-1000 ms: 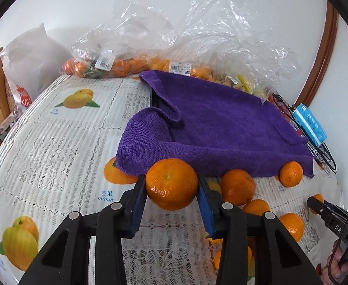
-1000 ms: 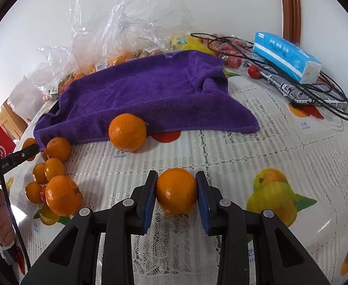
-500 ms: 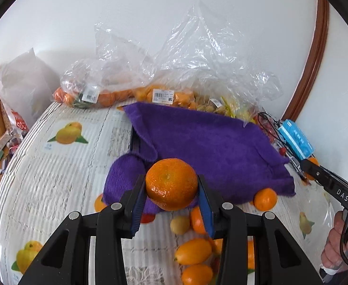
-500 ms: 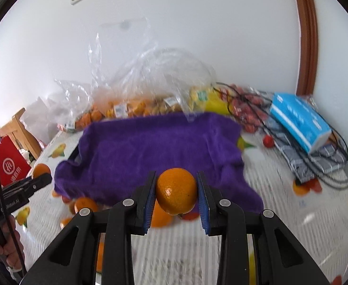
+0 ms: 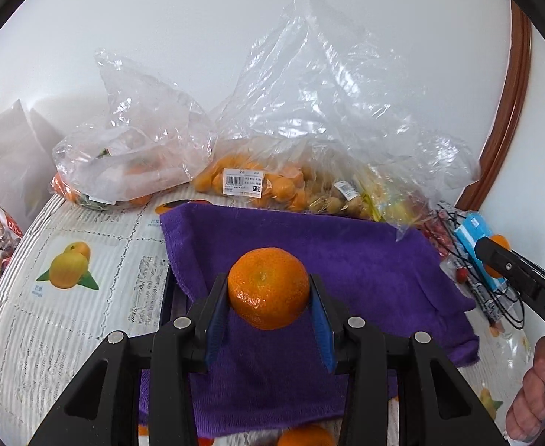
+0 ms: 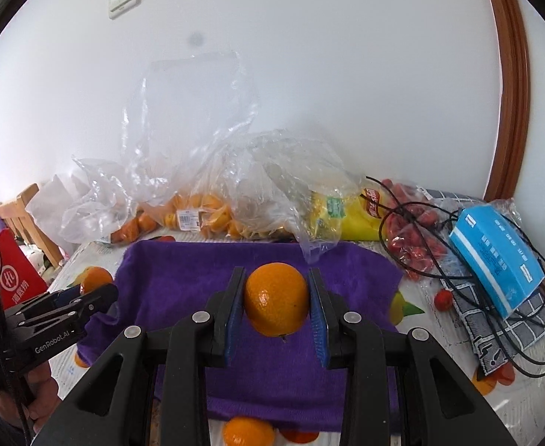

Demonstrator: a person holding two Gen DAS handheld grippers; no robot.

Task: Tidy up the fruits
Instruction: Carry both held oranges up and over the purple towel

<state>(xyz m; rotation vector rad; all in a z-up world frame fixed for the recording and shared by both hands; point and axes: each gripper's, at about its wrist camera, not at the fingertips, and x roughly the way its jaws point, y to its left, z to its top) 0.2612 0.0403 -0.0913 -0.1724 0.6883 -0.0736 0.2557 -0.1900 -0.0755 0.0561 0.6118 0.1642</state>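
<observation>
Mandarin (image 5: pixel 268 288), dimpled, bright orange, pinched in my left gripper (image 5: pixel 268 310) jaws; smoother orange (image 6: pixel 276 304) pinched in my right gripper (image 6: pixel 276 316). Both lifted off table a second ago, now hang above purple towel (image 5: pixel 346 260). I judge towel next drop spot. More fruit lies at towel's near edge.

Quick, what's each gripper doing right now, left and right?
Left gripper: closed on a mandarin, above the purple towel.
Right gripper: closed on an orange.
</observation>
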